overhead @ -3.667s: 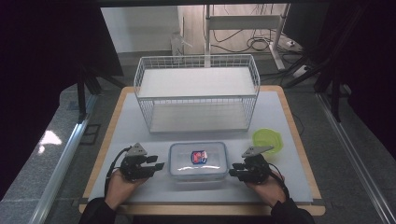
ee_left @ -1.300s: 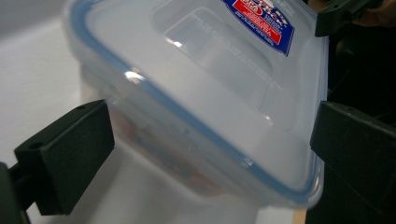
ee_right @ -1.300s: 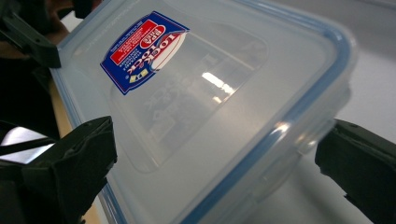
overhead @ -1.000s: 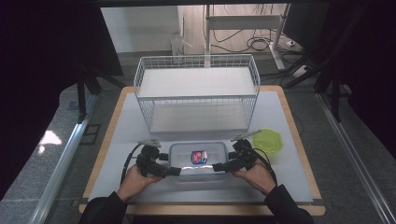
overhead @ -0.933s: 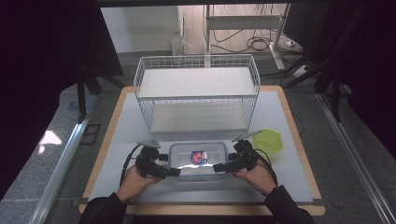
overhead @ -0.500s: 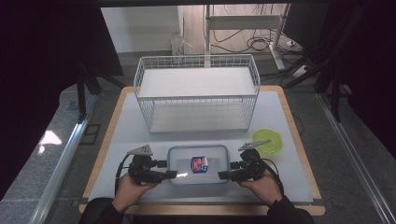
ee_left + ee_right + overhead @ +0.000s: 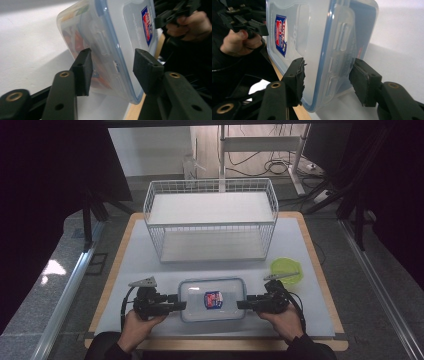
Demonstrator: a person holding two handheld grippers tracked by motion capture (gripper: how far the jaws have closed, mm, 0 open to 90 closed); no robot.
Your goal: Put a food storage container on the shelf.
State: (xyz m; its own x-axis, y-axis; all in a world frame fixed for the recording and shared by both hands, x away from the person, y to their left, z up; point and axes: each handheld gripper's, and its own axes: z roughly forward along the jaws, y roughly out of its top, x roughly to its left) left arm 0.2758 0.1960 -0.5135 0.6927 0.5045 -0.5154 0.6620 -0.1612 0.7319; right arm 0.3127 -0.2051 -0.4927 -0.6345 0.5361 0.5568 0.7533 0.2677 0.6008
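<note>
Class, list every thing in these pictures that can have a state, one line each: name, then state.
Container: lid on, side latch folded down, flat on the mat.
Left gripper: jaws just closing, astride the container's end.
Right gripper: jaws just closing, astride the other end.
Rack: upright, shelves bare.
Bowl: upright.

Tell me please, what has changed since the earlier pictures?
Both hands came in from the sides to the ends of the food container. The left gripper and right gripper have just been closing, each astride one end. The container slid slightly nearer the person. The wire rack and green bowl stayed.
</note>
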